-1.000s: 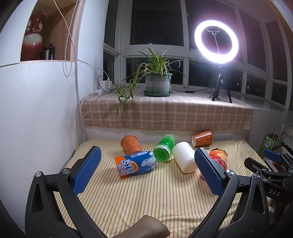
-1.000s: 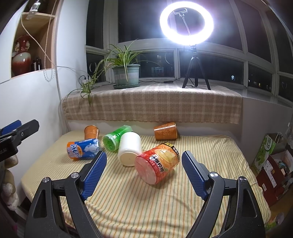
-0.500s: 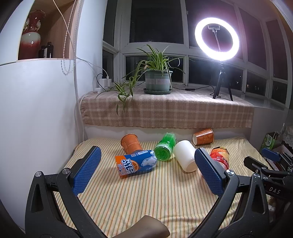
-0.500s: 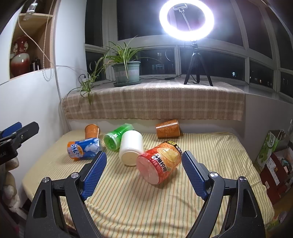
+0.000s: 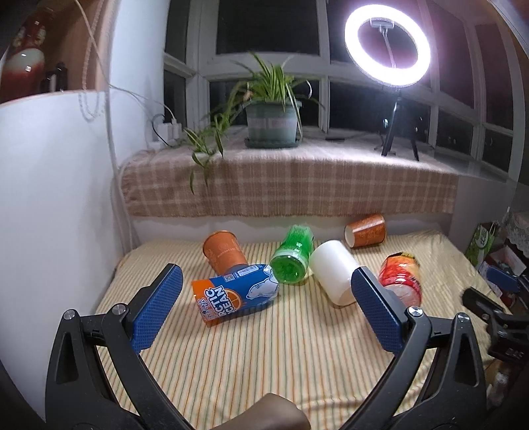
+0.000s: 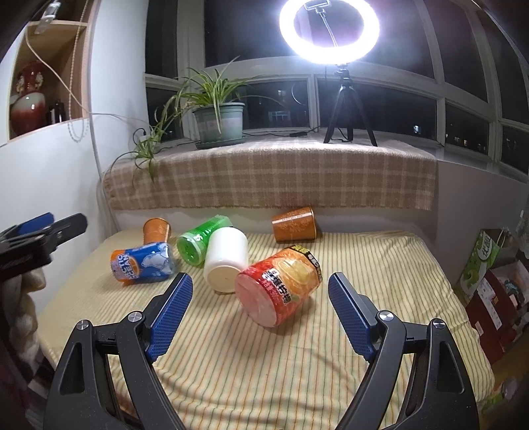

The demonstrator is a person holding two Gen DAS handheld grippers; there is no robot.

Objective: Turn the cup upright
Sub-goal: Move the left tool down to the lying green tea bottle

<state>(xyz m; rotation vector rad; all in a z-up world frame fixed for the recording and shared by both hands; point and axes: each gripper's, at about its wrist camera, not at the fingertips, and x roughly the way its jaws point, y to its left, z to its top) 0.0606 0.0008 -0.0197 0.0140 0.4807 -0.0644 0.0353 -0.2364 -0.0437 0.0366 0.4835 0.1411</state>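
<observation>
Several cups lie on their sides on the striped cloth. A blue and orange cup (image 5: 236, 294) (image 6: 142, 263) lies left, an orange paper cup (image 5: 224, 248) (image 6: 157, 230) behind it. A green cup (image 5: 292, 254) (image 6: 201, 239), a white cup (image 5: 335, 271) (image 6: 226, 259) and a red noodle cup (image 5: 401, 278) (image 6: 279, 291) lie to the right. Another orange cup (image 5: 365, 230) (image 6: 294, 224) lies at the back. My left gripper (image 5: 264, 312) is open and empty, short of the blue cup. My right gripper (image 6: 259, 317) is open and empty, just short of the red cup.
A raised sill with a checked cloth (image 6: 271, 175) runs behind the table, bearing a potted plant (image 6: 220, 122) and a ring light on a tripod (image 6: 330, 29). A white wall (image 5: 56, 198) stands left. Boxes (image 6: 486, 264) stand beyond the right edge.
Both grippers have moved forward a little toward the cups, which look slightly larger. Both stay open. The cups have not moved.
</observation>
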